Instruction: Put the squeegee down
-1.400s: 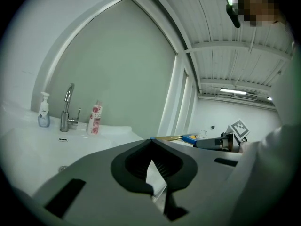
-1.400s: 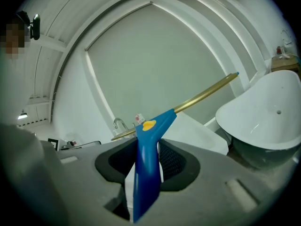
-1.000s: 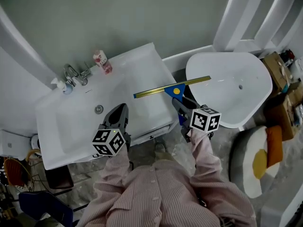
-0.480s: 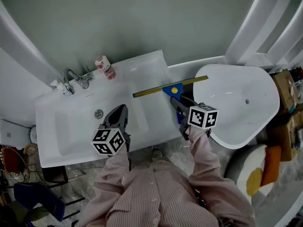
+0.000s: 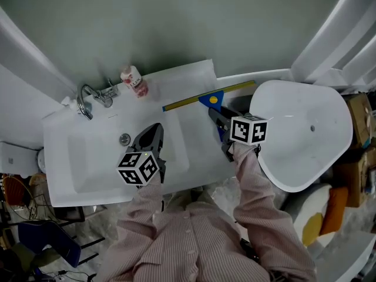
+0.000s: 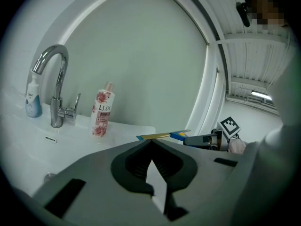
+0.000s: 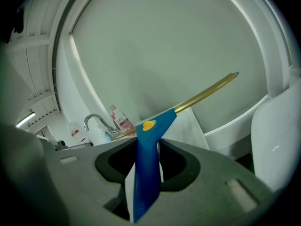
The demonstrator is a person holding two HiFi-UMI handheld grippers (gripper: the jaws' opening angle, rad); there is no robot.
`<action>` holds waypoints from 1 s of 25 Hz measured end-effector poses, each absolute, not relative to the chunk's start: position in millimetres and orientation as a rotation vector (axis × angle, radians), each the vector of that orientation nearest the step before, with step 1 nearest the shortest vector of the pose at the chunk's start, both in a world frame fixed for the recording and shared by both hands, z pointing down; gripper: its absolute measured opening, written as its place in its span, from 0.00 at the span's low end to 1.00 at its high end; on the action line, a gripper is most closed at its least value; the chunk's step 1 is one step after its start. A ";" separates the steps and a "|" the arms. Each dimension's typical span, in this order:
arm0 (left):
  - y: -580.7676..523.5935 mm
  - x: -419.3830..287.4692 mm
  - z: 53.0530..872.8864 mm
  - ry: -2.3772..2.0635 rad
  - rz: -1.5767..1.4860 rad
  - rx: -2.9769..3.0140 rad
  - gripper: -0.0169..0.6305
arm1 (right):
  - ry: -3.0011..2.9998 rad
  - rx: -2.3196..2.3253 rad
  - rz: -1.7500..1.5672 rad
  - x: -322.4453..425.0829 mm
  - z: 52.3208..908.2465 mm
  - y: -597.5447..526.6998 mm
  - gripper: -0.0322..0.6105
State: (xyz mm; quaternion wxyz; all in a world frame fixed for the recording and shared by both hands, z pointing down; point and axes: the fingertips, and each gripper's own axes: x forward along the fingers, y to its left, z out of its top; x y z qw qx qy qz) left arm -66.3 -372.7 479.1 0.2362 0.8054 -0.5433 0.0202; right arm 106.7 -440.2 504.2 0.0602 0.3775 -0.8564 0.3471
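The squeegee (image 5: 210, 98) has a blue handle and a long yellow blade. It hangs over the flat right end of the white vanity top (image 5: 194, 78), blade across the view. My right gripper (image 5: 216, 117) is shut on the blue handle (image 7: 146, 168), and the blade (image 7: 202, 95) points up and to the right in the right gripper view. Whether the blade touches the top I cannot tell. My left gripper (image 5: 154, 128) is over the sink basin (image 5: 88, 157), its jaws shut with nothing in them (image 6: 151, 147). In the left gripper view the squeegee (image 6: 162, 135) and right gripper (image 6: 207, 140) show ahead at the right.
A chrome faucet (image 5: 88, 96) (image 6: 54, 88), a pink bottle (image 5: 132, 79) (image 6: 101, 112) and a small white bottle (image 6: 32, 98) stand along the back of the vanity. A white bathtub (image 5: 299, 134) is at the right. Boxes and a cushion lie on the floor at the far right.
Both grippers have moved left. The squeegee has gone from over the gap beside the bathtub to over the vanity top. The left gripper now sits further over the basin.
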 end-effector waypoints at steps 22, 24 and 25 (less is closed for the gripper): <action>-423.7 -90.9 540.6 -1.388 0.079 2.071 0.03 | -2.267 1.089 1.116 82.4 591.6 -508.9 0.27; -424.5 -90.6 541.9 -1.383 0.078 2.071 0.03 | -2.245 1.079 1.122 81.1 594.5 -508.8 0.27; -424.8 -90.3 542.3 -1.381 0.079 2.070 0.03 | -2.224 1.079 1.125 80.9 596.8 -508.3 0.27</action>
